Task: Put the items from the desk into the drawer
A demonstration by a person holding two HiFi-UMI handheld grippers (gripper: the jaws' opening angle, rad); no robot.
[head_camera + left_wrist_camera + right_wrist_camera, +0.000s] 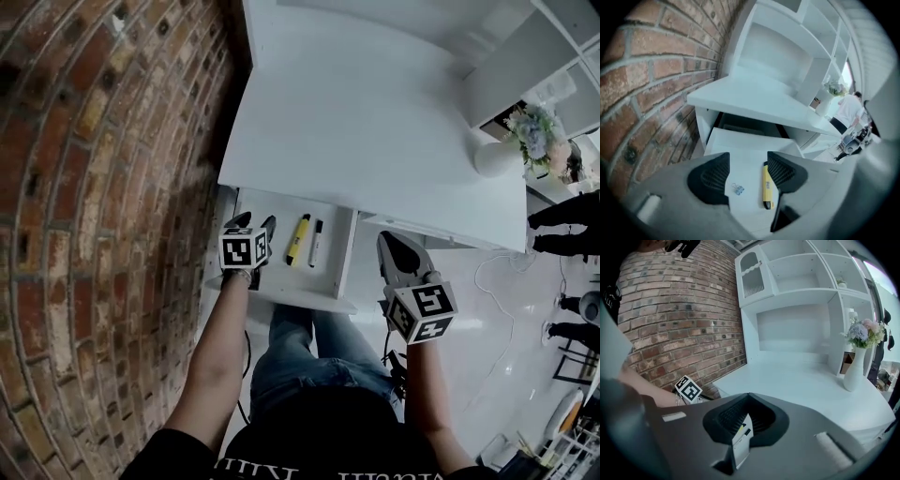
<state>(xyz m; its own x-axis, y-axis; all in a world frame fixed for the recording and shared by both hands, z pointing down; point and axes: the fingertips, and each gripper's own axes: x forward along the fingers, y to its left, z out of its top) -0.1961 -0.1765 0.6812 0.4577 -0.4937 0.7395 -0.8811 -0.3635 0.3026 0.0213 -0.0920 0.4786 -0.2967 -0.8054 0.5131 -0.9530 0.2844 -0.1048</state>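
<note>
Drop-off looks done: left gripper (255, 223) jaws apart, empty, above drawer (300, 295) mid-frame; binder clip (737, 189), highlighter (298, 239) inside. Right gripper (398, 251) jaws together, empty. Next, probably push drawer shut.

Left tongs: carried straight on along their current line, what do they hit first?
Most likely the white floor of the open drawer, near the small binder clip that shows between the open left tongs. The yellow marker lies just beside that line. Depth is hard to judge.
</note>
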